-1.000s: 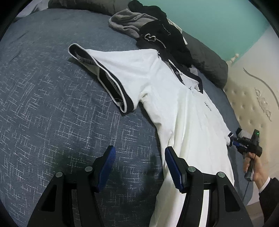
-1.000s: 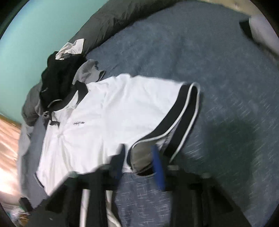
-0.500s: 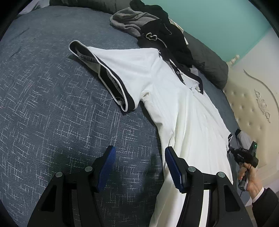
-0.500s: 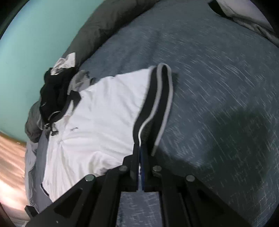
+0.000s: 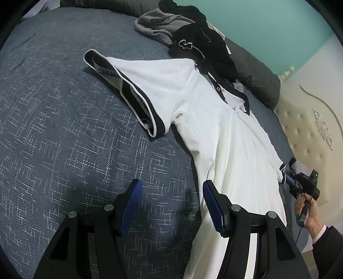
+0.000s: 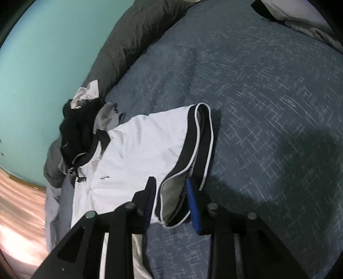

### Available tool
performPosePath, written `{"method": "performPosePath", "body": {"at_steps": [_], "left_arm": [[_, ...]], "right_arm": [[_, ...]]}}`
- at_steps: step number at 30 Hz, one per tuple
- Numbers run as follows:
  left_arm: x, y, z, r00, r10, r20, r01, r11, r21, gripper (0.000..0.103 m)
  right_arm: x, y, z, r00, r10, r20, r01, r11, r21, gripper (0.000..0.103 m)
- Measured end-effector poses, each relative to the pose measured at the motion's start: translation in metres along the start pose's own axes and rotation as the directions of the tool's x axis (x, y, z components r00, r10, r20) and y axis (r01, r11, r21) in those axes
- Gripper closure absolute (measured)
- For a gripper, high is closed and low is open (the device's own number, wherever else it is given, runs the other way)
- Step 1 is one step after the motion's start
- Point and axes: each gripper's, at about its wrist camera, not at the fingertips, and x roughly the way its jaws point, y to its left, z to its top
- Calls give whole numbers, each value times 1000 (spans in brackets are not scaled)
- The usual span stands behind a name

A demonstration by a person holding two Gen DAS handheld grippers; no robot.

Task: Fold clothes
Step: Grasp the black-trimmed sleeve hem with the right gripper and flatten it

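Note:
A white polo shirt with black collar and black-trimmed sleeves lies front up on the blue-grey bed cover. My left gripper hovers open over the cover by the shirt's side edge, with nothing between its fingers. In the right wrist view the shirt spreads to the left, and its black sleeve cuff lies between the opening jaws of my right gripper; the pads stand off the cloth. The left wrist view shows the right gripper in a person's hand at the shirt's far sleeve.
A pile of black clothes and a grey garment lie past the collar. A dark grey duvet runs along the teal wall. A cream padded headboard stands at the right. White bedding sits at the far corner.
My right gripper, shut on the sleeve cuff half a second ago, has parted its jaws and the cuff lies loose between them. The left gripper has kept still.

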Motion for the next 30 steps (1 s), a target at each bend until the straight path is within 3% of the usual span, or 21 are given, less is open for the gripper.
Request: {"method": "performPosePath", "body": {"at_steps": [4, 6, 8, 12, 15, 17, 19, 22, 23, 24, 25, 30], "left_arm": [[1, 0, 0, 1000, 3, 0, -3, 1000, -1, 40], [0, 1, 1, 1000, 5, 3, -5, 1000, -2, 40], [-1, 2, 1, 1000, 7, 5, -7, 1000, -4, 40], [-1, 2, 1, 1000, 5, 4, -5, 1000, -3, 40], [-2, 2, 1, 1000, 4, 6, -4, 1000, -2, 40], [-2, 2, 1, 1000, 4, 7, -4, 1000, -3, 40], [-2, 1, 0, 1000, 5, 6, -5, 1000, -2, 40], [-1, 1, 0, 1000, 5, 5, -5, 1000, -2, 40], [-1, 1, 0, 1000, 6, 3, -6, 1000, -2, 40], [-1, 1, 0, 1000, 6, 2, -6, 1000, -1, 40], [0, 1, 0, 1000, 6, 1, -6, 1000, -1, 40], [-2, 1, 0, 1000, 5, 5, -5, 1000, -1, 40]], "right_arm": [[13, -5, 3, 999, -33, -24, 33, 999, 12, 74], [19, 1, 4, 997, -64, -46, 62, 997, -48, 96], [20, 9, 1, 997, -62, -55, 57, 994, -88, 101], [9, 17, -6, 998, -55, -36, 50, 989, -141, 103], [-7, 11, -6, 998, -52, 17, 54, 990, -128, 103], [-6, 5, -5, 998, -61, 9, 61, 991, -120, 103], [-4, 1, -3, 1000, -2, -9, 1, 995, -101, 103], [0, 0, 0, 999, 44, -30, -45, 998, -40, 99], [1, 0, 0, 998, 46, -37, -47, 999, -24, 86], [3, -2, -1, 998, 46, -45, -46, 999, -5, 63], [5, -3, -2, 998, 43, -53, -42, 999, 14, 56], [10, -5, -9, 996, 52, -70, -50, 998, 33, 59]]}}
